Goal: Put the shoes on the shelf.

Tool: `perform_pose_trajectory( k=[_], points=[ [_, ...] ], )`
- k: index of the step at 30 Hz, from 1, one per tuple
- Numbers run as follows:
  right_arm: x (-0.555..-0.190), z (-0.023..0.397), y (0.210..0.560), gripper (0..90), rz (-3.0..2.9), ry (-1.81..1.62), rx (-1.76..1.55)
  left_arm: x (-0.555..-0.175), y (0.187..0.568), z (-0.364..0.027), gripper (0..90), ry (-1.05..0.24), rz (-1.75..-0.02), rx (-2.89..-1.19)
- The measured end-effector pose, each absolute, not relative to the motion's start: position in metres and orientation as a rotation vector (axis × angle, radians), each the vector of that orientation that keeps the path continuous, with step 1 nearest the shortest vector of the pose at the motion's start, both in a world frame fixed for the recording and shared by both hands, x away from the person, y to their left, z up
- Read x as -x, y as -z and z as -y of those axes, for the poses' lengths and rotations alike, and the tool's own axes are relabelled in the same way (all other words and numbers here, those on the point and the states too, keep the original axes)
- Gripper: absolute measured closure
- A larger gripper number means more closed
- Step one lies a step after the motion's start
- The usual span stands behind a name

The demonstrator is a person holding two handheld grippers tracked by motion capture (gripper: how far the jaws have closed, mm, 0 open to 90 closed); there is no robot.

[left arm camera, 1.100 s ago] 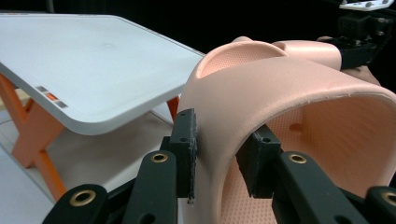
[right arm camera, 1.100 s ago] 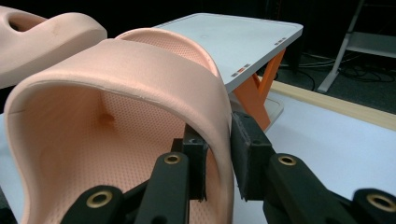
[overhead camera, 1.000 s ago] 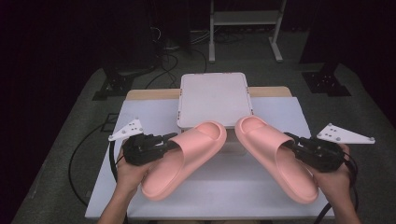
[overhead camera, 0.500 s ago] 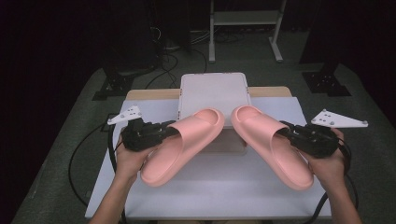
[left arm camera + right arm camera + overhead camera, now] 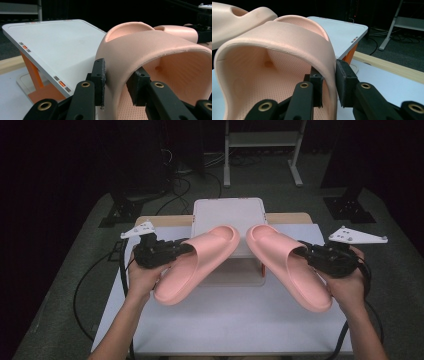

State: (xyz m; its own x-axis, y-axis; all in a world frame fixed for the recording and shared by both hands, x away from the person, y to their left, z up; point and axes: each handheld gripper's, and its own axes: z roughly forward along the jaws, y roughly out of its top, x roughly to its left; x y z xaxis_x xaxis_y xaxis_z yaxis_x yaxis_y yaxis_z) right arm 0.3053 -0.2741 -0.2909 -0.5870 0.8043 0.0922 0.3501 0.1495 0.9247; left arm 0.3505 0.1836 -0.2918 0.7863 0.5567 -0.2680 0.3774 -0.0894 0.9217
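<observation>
Two pink slide slippers hang in the air above the table. My left gripper (image 5: pixel 186 249) is shut on the strap edge of the left slipper (image 5: pixel 197 262), whose toe points up toward the middle. In the left gripper view the black pads (image 5: pixel 100 75) pinch the strap of this slipper (image 5: pixel 150 52) from both sides. My right gripper (image 5: pixel 301 252) is shut on the strap of the right slipper (image 5: pixel 287 265). The right gripper view has its pads (image 5: pixel 345 76) clamped on the strap wall of that slipper (image 5: pixel 287 42). The two toes nearly meet over the white rack.
A white slanted rack (image 5: pixel 229 215) with orange legs (image 5: pixel 33 72) stands at the back middle of the white tabletop (image 5: pixel 225 320). Cables trail off the table's left side. A metal stand (image 5: pixel 260 150) sits on the dark floor beyond.
Both hands have lifted the slippers and carried them away from the person, toward the white rack. The toes now overlap the rack's front edge.
</observation>
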Motion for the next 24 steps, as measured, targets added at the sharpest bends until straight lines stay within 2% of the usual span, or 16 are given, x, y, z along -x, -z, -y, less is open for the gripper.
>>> perform_pose_trajectory(
  k=[24],
  points=[
    [-0.343, 0.262, 0.278, 75.7, -1.997, -1.389, -1.139, -0.384, 0.285, -0.181, 69.4, -0.19, -0.794, -1.703]
  ],
)
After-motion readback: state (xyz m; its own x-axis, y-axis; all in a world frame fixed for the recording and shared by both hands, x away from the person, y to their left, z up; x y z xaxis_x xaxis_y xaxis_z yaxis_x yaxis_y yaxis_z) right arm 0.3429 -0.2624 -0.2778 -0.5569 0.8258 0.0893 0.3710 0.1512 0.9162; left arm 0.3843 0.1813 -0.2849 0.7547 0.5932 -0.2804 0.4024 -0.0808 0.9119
